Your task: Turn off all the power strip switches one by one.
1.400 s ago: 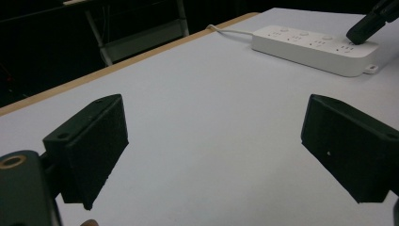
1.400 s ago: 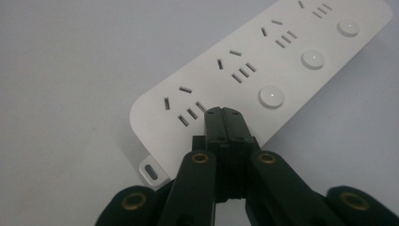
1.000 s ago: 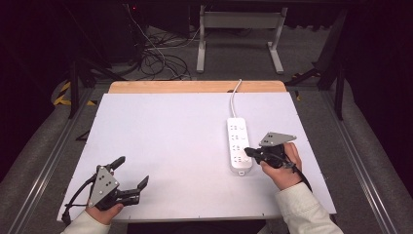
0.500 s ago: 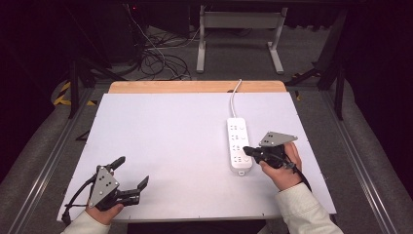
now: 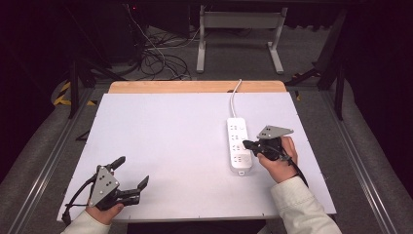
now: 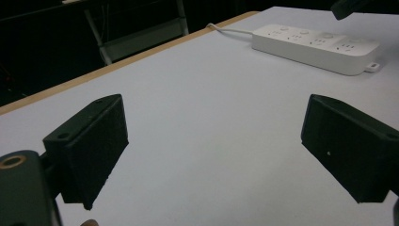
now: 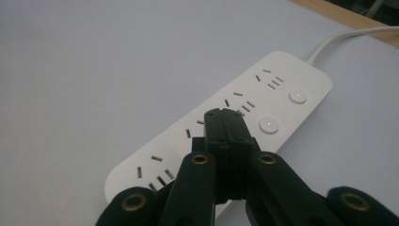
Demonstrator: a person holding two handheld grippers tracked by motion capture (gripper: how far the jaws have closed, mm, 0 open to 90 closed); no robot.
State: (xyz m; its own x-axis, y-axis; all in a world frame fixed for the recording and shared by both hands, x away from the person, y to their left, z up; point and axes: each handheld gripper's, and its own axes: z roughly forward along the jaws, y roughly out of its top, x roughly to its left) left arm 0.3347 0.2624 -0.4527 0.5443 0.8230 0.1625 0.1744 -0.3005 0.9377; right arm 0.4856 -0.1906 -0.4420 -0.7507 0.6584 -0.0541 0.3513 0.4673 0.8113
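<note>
While the right hand-held gripper [image 7: 225,117], jaws together, hovers over the white power strip [image 5: 239,145], the left hand-held gripper [image 5: 130,172] stays apart; no writing is readable.

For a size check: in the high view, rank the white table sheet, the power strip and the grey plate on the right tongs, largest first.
1. White table sheet, by far the largest.
2. Power strip.
3. Grey plate on the right tongs, smallest, though it sits slightly nearer the camera.
</note>
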